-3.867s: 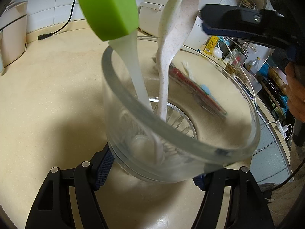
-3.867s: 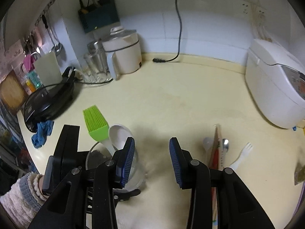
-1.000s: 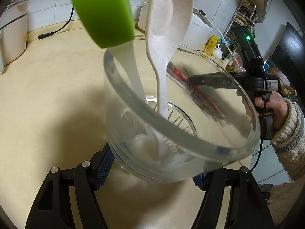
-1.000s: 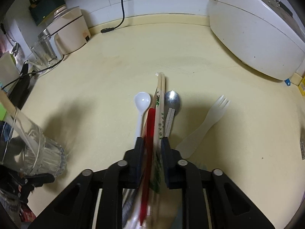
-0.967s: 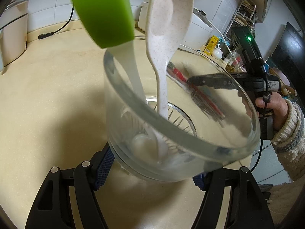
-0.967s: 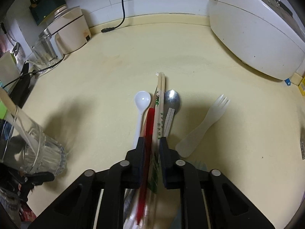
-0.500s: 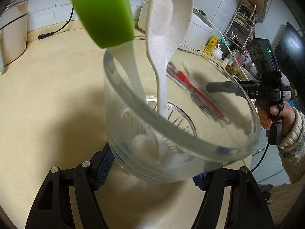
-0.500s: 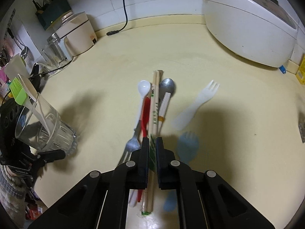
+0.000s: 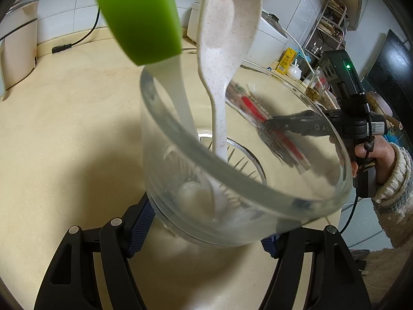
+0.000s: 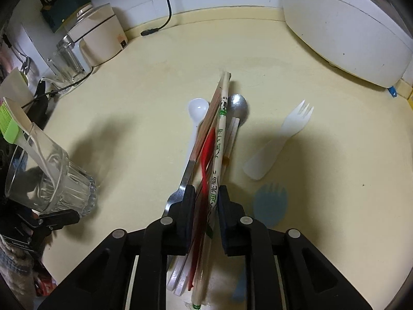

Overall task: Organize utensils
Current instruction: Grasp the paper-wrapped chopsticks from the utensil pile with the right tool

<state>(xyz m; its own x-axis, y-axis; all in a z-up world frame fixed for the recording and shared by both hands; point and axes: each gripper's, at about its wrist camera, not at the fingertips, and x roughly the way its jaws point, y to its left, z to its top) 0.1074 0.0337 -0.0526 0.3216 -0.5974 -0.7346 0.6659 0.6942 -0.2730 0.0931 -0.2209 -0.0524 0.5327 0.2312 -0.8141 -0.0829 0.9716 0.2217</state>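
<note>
My left gripper [image 9: 206,232] is shut on a clear ribbed glass [image 9: 245,180] standing on the cream counter. A green silicone brush [image 9: 139,18] and a speckled white spoon [image 9: 227,25] stand in it. My right gripper [image 10: 205,201] has paper-wrapped chopsticks [image 10: 219,142], brown chopsticks and a red utensil [image 10: 209,149] between its pads, and its jaws are opening. That bundle slants up off the counter. A white spoon [image 10: 197,108], metal spoon [image 10: 237,108], metal fork [image 10: 178,193], white spork [image 10: 281,142] and blue spork [image 10: 269,204] lie around it. The glass [image 10: 51,180] stands at the left.
A white rice cooker [image 10: 348,25] fills the back right. A cream appliance [image 10: 95,36], a glass jar [image 10: 67,59] and a black cable [image 10: 165,5] line the back left wall. A sleeved hand [image 9: 374,160] holds the right gripper [image 9: 284,126] beyond the glass.
The right gripper dropped back closer to the counter and its jaws stand wider, now around the red utensil as well as the chopsticks. The left gripper and glass have not moved.
</note>
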